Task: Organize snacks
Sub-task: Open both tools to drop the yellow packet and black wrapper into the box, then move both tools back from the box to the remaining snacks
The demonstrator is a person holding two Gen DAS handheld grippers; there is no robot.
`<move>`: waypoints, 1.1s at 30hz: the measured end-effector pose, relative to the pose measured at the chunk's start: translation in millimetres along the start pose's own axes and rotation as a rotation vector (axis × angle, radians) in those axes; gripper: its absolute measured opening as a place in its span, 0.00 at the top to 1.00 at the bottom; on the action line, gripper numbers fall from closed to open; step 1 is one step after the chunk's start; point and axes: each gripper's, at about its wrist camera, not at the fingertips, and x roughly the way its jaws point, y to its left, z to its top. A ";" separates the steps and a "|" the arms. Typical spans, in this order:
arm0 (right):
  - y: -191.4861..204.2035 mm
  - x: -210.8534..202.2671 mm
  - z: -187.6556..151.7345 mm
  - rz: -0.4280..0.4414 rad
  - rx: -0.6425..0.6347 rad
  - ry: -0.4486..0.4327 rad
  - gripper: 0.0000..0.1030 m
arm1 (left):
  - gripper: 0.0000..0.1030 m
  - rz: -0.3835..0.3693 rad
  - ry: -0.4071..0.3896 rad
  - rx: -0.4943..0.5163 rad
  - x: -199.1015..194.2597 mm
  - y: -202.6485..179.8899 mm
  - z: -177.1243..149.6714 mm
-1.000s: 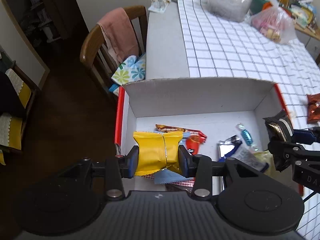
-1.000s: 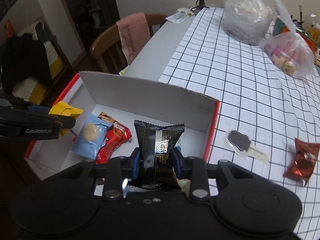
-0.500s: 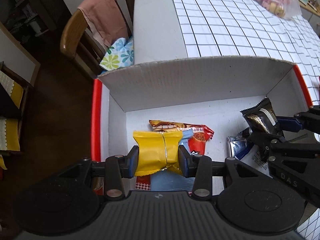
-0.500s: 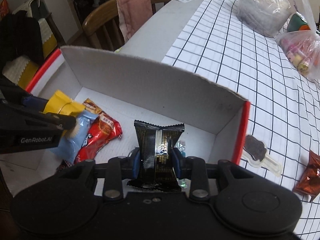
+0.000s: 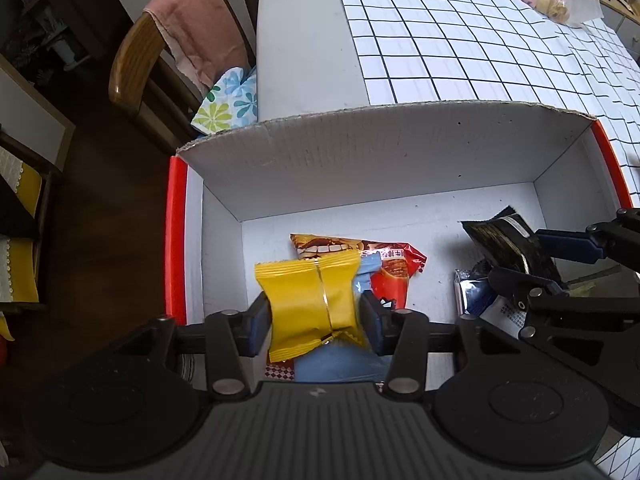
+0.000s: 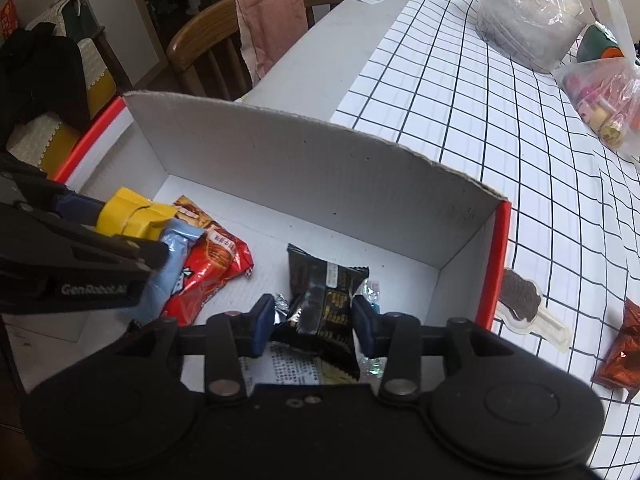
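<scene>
A white cardboard box [image 5: 360,168] with red edges lies on the table. My left gripper [image 5: 314,320] hangs low inside it, and its jaws are opening around a yellow snack packet [image 5: 308,300] that sits loosely between the pads. Under it lie a light blue packet [image 5: 340,364] and a red packet [image 5: 394,276]. My right gripper [image 6: 314,324] is at the box's right side. Its jaws are also opening, and a black snack packet [image 6: 324,300] leans tilted between them with gaps at both pads, resting on other wrappers.
Right of the box on the checked tablecloth [image 6: 460,100] lie an ice-cream-shaped snack [image 6: 520,300] and a reddish-brown packet [image 6: 620,356]. Plastic bags [image 6: 524,12] stand at the far end. A wooden chair [image 5: 132,64] with a pink towel is beside the table.
Both grippers sank into the box, then their jaws widened. The yellow packet has lost its pinched waist. The black packet has slipped down and tilted between the right pads.
</scene>
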 end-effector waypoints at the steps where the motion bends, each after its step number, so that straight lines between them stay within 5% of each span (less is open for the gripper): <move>1: 0.9 -1.8 0.1 0.002 0.000 -0.003 0.55 | 0.51 -0.003 -0.003 0.000 -1.0 0.2 -0.6; 6: 0.3 -15.8 -2.3 0.021 0.005 -0.031 0.41 | 0.45 -0.009 -0.034 -0.008 -9.5 1.0 -3.9; 20: -16.1 -75.2 -21.0 0.061 0.039 -0.142 0.24 | 0.40 -0.029 -0.178 -0.025 -58.8 0.8 -25.1; 33: -31.5 -141.2 -52.7 0.066 0.070 -0.273 0.08 | 0.28 -0.133 -0.313 -0.023 -117.1 -21.8 -51.3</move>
